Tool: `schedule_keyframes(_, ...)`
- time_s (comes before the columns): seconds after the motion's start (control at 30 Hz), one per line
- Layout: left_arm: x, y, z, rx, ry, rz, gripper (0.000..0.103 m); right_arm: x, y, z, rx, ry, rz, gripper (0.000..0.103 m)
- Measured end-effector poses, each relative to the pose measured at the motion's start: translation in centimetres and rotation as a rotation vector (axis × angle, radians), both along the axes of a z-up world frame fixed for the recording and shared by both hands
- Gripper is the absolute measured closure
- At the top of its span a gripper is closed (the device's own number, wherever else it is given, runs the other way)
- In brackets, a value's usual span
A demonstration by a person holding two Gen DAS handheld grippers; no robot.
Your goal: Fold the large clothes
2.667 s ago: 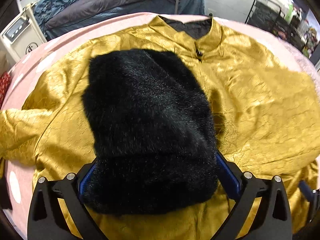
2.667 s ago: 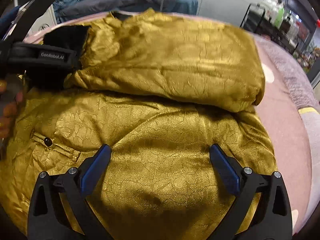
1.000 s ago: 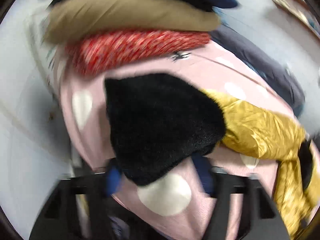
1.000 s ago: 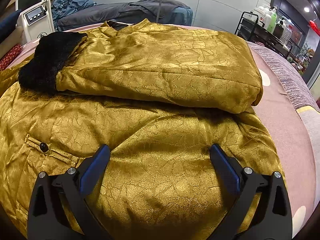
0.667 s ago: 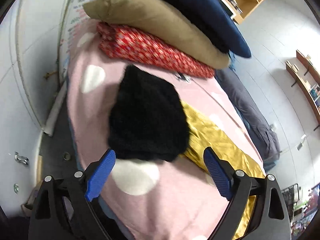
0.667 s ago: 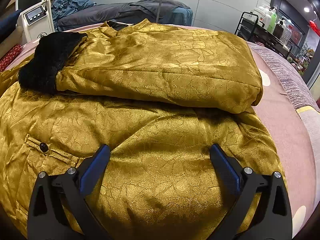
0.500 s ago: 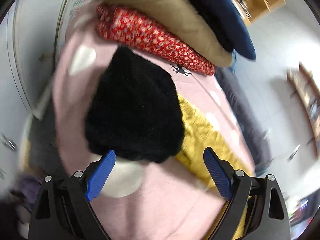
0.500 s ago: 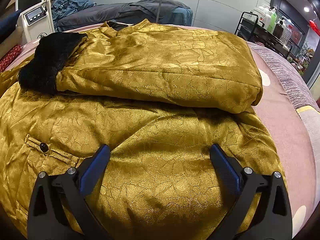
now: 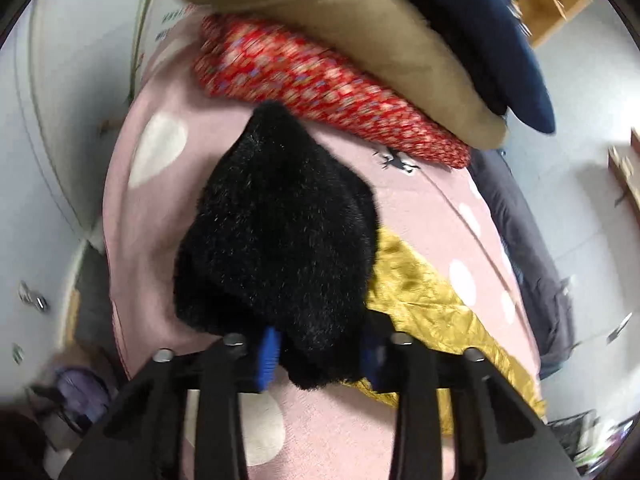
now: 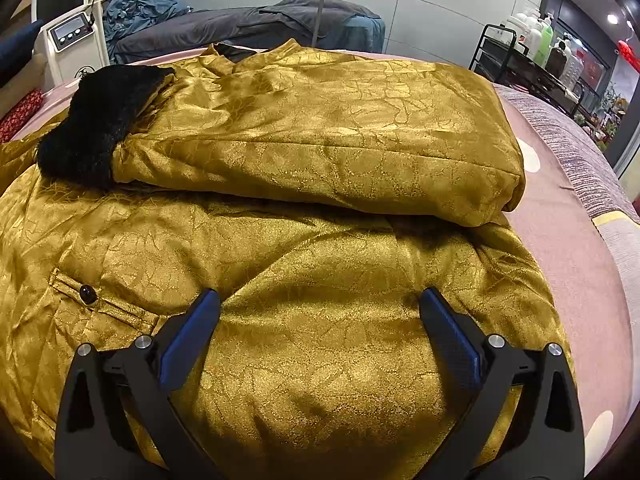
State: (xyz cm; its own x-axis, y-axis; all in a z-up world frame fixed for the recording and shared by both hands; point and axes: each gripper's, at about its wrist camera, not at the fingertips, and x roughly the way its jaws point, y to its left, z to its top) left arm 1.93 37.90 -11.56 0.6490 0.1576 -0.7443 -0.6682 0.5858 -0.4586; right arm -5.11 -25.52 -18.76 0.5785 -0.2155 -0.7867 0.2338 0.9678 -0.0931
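Note:
A gold patterned coat [image 10: 320, 264] lies spread on the pink bed cover [image 10: 568, 248]. One sleeve [image 10: 340, 136] is folded across its body, and that sleeve's black fur cuff [image 10: 100, 128] rests at the left. In the left wrist view the other sleeve [image 9: 420, 296] stretches out over the bed, ending in a second black fur cuff [image 9: 280, 232]. My left gripper [image 9: 319, 355] has this cuff's near edge between its blue pads; its jaws are closing and the pads press into the fur. My right gripper [image 10: 319, 300] stands open just over the coat's lower body, holding nothing.
Red patterned bedding [image 9: 320, 80], a tan cushion [image 9: 340, 12] and a navy one [image 9: 480, 20] are stacked past the cuff. The bed's edge and floor lie at the left. Behind the coat stand a white machine [image 10: 72, 40], a grey couch [image 10: 240, 28] and a bottle trolley [image 10: 532, 60].
The left gripper's jaws, wide apart moments ago, have narrowed onto the near edge of the black fur cuff, and the view has rolled. The right gripper and the coat under it have not moved.

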Motion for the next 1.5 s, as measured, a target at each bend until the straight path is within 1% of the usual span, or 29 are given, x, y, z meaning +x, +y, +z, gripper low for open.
schedule_keyframes(0.03,0.4,-0.5,0.8,0.024,-0.009,-0.01,0.079,0.0,0.0,0.1,0.0,-0.001,0.0,0.005)
schedule_keyframes(0.1,1.2,-1.4,2.4,0.046,-0.037,-0.025,0.083,0.0,0.1,0.1,0.0,-0.002,-0.001,0.005)
schedule_keyframes(0.17,3.0,-3.1,4.9,0.071,-0.095,-0.074,0.084,0.0,0.1,0.1,0.0,-0.002,-0.001,0.005)
schedule_keyframes(0.2,3.9,-4.2,6.2,0.09,-0.125,-0.109,0.085,0.0,0.1,0.1,0.0,-0.002,-0.001,0.005)
schedule_keyframes(0.3,6.9,-9.4,10.6,0.162,-0.229,-0.266,0.086,0.0,0.1,0.1,0.001,-0.003,-0.001,0.005)
schedule_keyframes(0.37,8.9,-14.5,13.8,0.217,-0.302,-0.395,0.086,0.0,0.2,0.1,0.001,-0.004,-0.001,0.005)
schedule_keyframes(0.47,10.7,-23.4,17.3,0.288,-0.399,-0.604,0.086,0.0,0.2,0.2,0.003,-0.007,0.0,0.005)
schedule_keyframes(0.53,11.4,-29.6,18.6,0.309,-0.443,-0.73,0.086,0.1,0.1,0.2,0.007,-0.009,0.001,0.005)
schedule_keyframes(0.6,11.9,-35.1,19.1,0.304,-0.476,-0.829,0.086,0.1,0.2,0.2,0.008,-0.011,0.001,0.005)
schedule_keyframes(0.7,11.5,-41.9,19.1,0.3,-0.504,-0.942,0.086,0.0,0.2,0.0,0.011,-0.014,0.002,0.005)
schedule_keyframes(0.73,11.9,-44.2,18.5,0.298,-0.503,-0.991,0.086,0.0,0.2,0.0,0.011,-0.014,0.003,0.005)
schedule_keyframes(0.8,11.0,-48.6,17.3,0.319,-0.482,-1.071,0.086,0.0,0.2,0.0,0.011,-0.015,0.003,0.005)
schedule_keyframes(0.9,10.5,-54.2,14.0,0.318,-0.39,-1.201,0.086,0.0,0.2,0.0,0.013,-0.016,0.004,0.005)
schedule_keyframes(0.97,9.9,-57.1,10.9,0.323,-0.296,-1.303,0.086,0.1,0.2,0.0,0.016,-0.018,0.004,0.005)
schedule_keyframes(1.0,9.5,-57.8,9.9,0.33,-0.26,-1.336,0.082,0.2,0.2,0.0,0.016,-0.018,0.004,0.005)
schedule_keyframes(1.03,9.1,-58.8,8.4,0.341,-0.207,-1.377,0.078,0.2,0.2,-0.1,0.016,-0.018,0.004,0.005)
schedule_keyframes(1.07,8.8,-59.6,7.1,0.336,-0.168,-1.41,0.066,0.3,0.2,-0.1,0.015,-0.019,0.005,0.005)
schedule_keyframes(1.1,8.4,-60.0,6.1,0.317,-0.142,-1.438,0.048,0.3,0.2,-0.1,0.016,-0.019,0.005,0.005)
schedule_keyframes(1.13,8.3,-59.9,5.1,0.286,-0.116,-1.464,0.038,0.4,0.2,-0.1,0.017,-0.019,0.005,0.005)
schedule_keyframes(1.17,8.1,-59.4,4.5,0.269,-0.101,-1.474,0.024,0.3,0.3,-0.1,0.017,-0.019,0.005,0.005)
schedule_keyframes(1.2,7.8,-59.1,4.0,0.262,-0.098,-1.474,0.02,0.3,0.3,-0.1,0.016,-0.019,0.005,0.005)
schedule_keyframes(1.23,7.5,-58.7,3.8,0.257,-0.103,-1.472,0.018,0.4,0.3,-0.1,0.015,-0.018,0.005,0.005)
schedule_keyframes(1.27,7.4,-58.4,3.5,0.252,-0.101,-1.471,0.012,0.2,0.2,-0.1,0.016,-0.019,0.005,0.005)
schedule_keyframes(1.3,7.2,-58.0,3.6,0.246,-0.095,-1.468,0.009,0.2,0.3,-0.1,0.016,-0.019,0.005,0.005)
schedule_keyframes(1.4,7.1,-56.5,3.5,0.223,-0.1,-1.44,0.009,0.2,0.3,-0.1,0.016,-0.019,0.005,0.005)
schedule_keyframes(1.5,7.1,-53.5,3.8,0.215,-0.098,-1.392,0.008,0.3,0.3,-0.1,0.016,-0.02,0.005,0.005)
